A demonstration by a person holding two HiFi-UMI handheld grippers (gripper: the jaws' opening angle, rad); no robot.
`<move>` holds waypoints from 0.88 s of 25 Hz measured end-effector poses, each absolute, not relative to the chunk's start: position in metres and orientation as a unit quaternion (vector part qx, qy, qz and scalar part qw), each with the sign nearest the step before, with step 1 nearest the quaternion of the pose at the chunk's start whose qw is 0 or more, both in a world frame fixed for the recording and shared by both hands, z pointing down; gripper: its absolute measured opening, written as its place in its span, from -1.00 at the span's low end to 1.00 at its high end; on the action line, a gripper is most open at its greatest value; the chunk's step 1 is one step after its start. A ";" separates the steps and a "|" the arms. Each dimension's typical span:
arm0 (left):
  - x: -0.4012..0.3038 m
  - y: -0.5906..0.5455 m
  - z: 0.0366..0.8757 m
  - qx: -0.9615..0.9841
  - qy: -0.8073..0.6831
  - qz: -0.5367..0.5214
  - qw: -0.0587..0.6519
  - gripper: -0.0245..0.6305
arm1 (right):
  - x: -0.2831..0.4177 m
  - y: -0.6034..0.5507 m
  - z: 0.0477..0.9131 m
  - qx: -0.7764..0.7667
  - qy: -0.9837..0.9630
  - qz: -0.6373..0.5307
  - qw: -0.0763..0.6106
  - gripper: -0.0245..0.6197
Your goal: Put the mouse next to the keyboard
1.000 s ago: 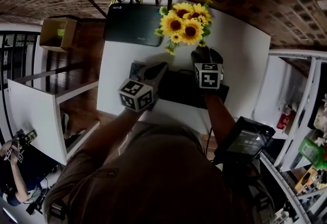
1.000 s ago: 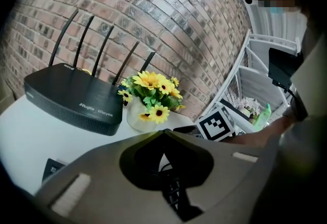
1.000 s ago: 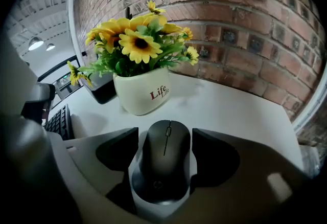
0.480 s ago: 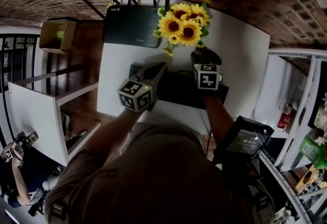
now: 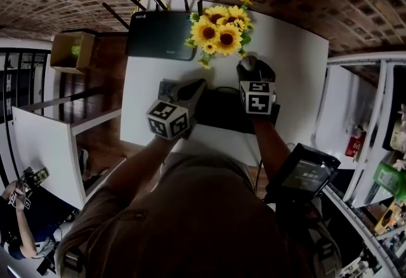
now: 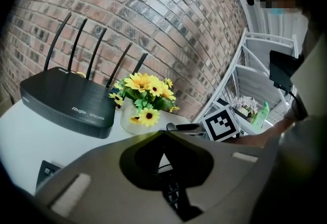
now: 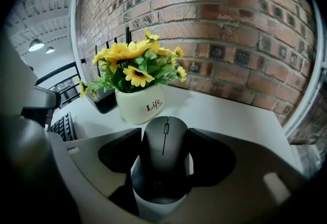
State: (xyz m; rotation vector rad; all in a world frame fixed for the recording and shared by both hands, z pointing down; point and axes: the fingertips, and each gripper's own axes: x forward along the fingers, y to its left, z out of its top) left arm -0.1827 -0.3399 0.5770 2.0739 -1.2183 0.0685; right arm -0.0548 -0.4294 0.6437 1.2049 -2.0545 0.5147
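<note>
The white bench [image 5: 298,67] carries everything. At its far left stands the black router [image 5: 158,35] with its aerials up. The dark keyboard [image 5: 222,112] lies across the near middle. A pot of sunflowers [image 5: 216,29] sits between the router and the far right part of the bench.

The left gripper [image 5: 200,83] hangs over the keyboard's left end. Its own view shows the jaws pressed together at the tips with nothing in them.

The right gripper [image 7: 164,135] reaches past the keyboard's far edge, just right of the pot. Its jaws are set wide and pinch the black mouse [image 7: 163,161] by its two flanks. The mouse sits lengthwise in the gap, wheel end pointing away towards the brick wall and broad tail back near the jaw roots. I cannot tell whether it has left the bench.

So the mouse is at the far right, near the pot and beyond the keyboard, not yet alongside it.

The step in hand looks like the pick-up and carry. The mouse has smooth, curved sides, so the hold should stay square on the flanks rather than ride up over the rounded top. Lift only enough to clear the bench, and draw back and right, away from the pot and leaves. Bare bench to the right of the keyboard looks like the natural spot. Set the mouse flat and parallel to the keyboard's short edge, close but not on it, and spread the jaws only once it rests
</note>
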 end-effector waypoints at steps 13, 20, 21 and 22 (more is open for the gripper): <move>-0.122 -0.332 0.537 0.838 -0.444 0.016 0.316 -0.94 | 0.038 -0.401 0.575 0.541 -0.768 0.179 0.292 0.01; -0.077 -0.333 0.519 0.858 -0.419 0.016 0.296 -0.94 | 0.108 -0.370 0.553 0.593 -0.737 0.180 0.271 0.02; -0.071 -0.332 0.516 0.860 -0.417 0.016 0.293 -0.94 | 0.117 -0.365 0.552 0.598 -0.733 0.181 0.269 0.02; -0.065 -0.331 0.515 0.862 -0.415 0.017 0.291 -0.94 | 0.126 -0.361 0.551 0.602 -0.730 0.182 0.267 0.02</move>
